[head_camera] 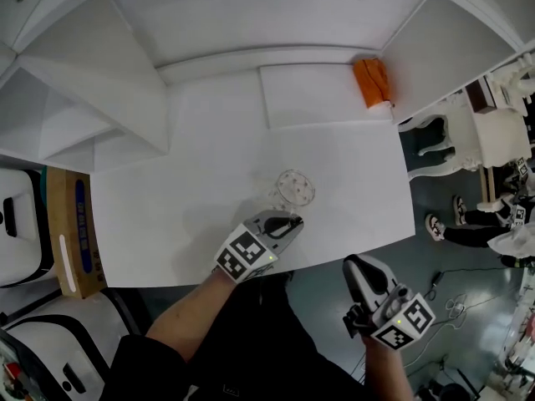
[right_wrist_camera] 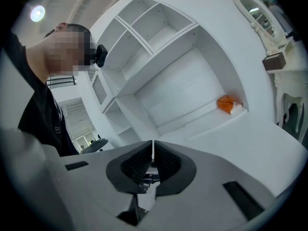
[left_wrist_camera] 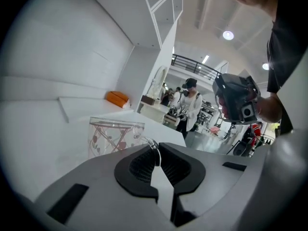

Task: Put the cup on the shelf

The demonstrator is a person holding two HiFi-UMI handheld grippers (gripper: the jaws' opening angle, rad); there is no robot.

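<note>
A clear glass cup (head_camera: 295, 188) with a red flower print stands near the front of the white table (head_camera: 209, 224). In the left gripper view the cup (left_wrist_camera: 114, 136) is just ahead of the jaws, and its thin glass handle (left_wrist_camera: 154, 148) is pinched between the pads. My left gripper (head_camera: 292, 221) (left_wrist_camera: 156, 154) is shut on that handle. My right gripper (head_camera: 354, 267) (right_wrist_camera: 152, 150) hangs past the table's front edge, to the right of the cup, shut with nothing between its pads. White shelves (head_camera: 84, 107) (right_wrist_camera: 154, 30) rise behind the table.
An orange packet (head_camera: 372, 80) (left_wrist_camera: 117, 98) (right_wrist_camera: 226, 103) lies on the raised ledge at the back right. A cardboard box (head_camera: 71, 232) stands left of the table. White ornate furniture (head_camera: 493, 136) and people stand to the right, and cables (head_camera: 451, 303) lie on the floor.
</note>
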